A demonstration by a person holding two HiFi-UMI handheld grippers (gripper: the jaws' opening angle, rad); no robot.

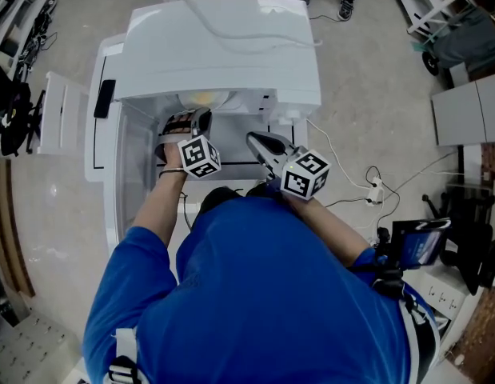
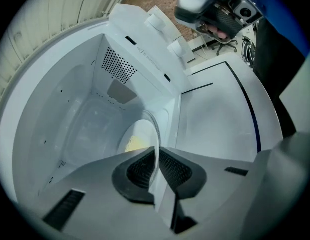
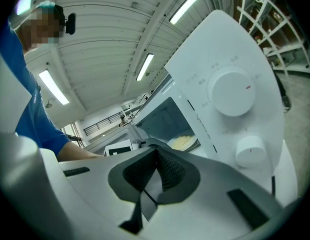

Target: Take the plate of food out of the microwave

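Leaning over the white microwave, with its door standing open at the left. Holding the left gripper inside the cavity, just right of that door, jaws clenched on the near rim of the plate. Pinching that rim edge-on between the ribbed pads, with yellow food lying on the plate just past them. Having the plate well within the cavity, resting on the floor or lifted off it being impossible to tell. Holding the right gripper outside, in front of the control panel and its two round knobs, jaws pressed together on nothing. Trailing farther right over the floor, a white cable.
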